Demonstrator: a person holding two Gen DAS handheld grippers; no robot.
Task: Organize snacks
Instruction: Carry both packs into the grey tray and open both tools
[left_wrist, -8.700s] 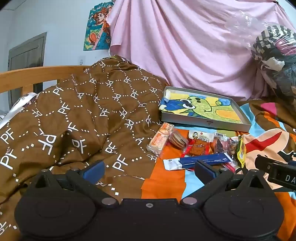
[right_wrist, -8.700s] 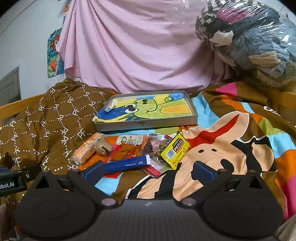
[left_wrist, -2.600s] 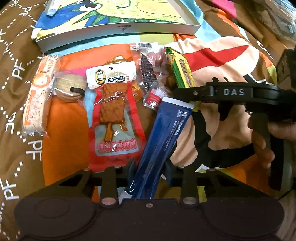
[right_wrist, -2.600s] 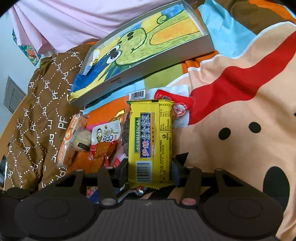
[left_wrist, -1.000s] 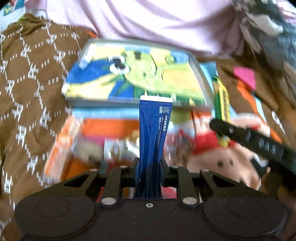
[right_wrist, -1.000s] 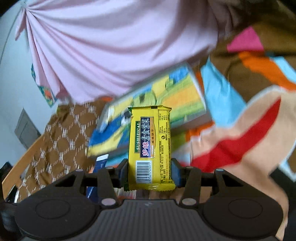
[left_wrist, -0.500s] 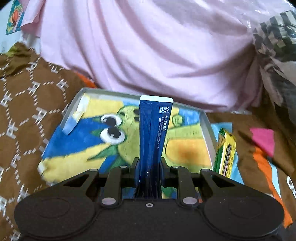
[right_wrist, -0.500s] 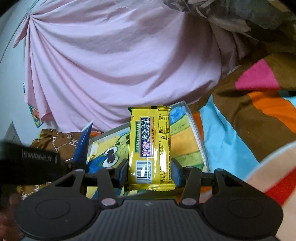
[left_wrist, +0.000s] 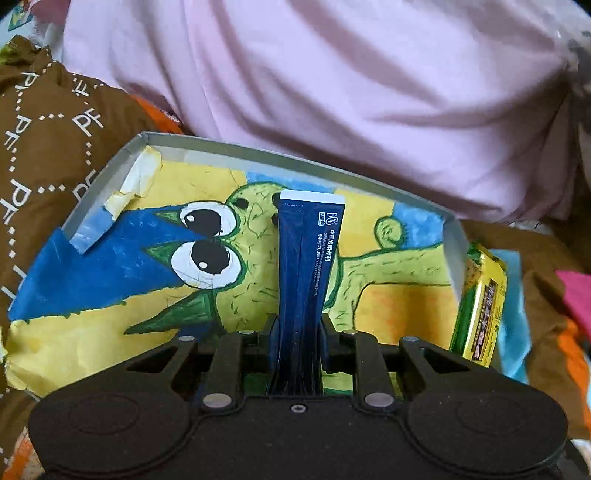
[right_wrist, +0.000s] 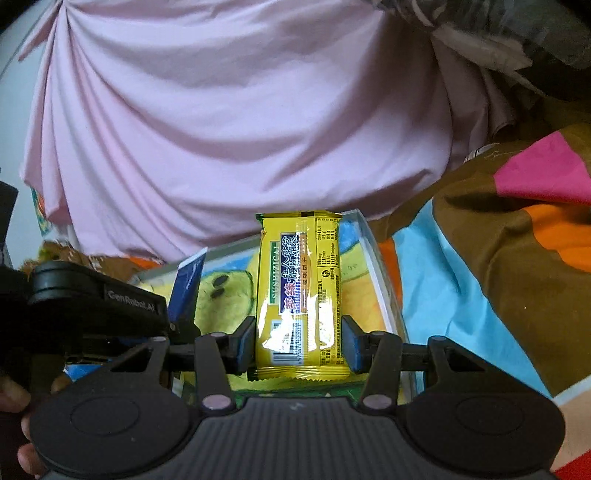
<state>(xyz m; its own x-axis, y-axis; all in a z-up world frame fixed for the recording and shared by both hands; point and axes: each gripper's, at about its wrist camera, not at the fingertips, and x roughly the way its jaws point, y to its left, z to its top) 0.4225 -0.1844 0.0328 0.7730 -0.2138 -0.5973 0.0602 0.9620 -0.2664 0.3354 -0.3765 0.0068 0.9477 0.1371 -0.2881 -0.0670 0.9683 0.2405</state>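
Both grippers hover at the tray (left_wrist: 110, 173), the left gripper (left_wrist: 297, 328) clenched on the blue sachet (left_wrist: 308, 254) and the right gripper (right_wrist: 298, 341) apparently gripping the yellow packet (right_wrist: 299, 295), so lowering and releasing seems next

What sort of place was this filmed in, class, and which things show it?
Probably a bedroom, on a bed: a brown patterned blanket and a colourful cartoon bedspread cover the surface, pink cloth hangs behind, and a shallow tray lies on the bedding.

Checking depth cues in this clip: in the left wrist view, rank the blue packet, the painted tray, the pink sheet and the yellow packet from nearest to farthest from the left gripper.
1. blue packet: clamped in the left gripper.
2. painted tray: just beneath and ahead.
3. yellow packet: right, beyond the tray's wall.
4. pink sheet: behind the tray.
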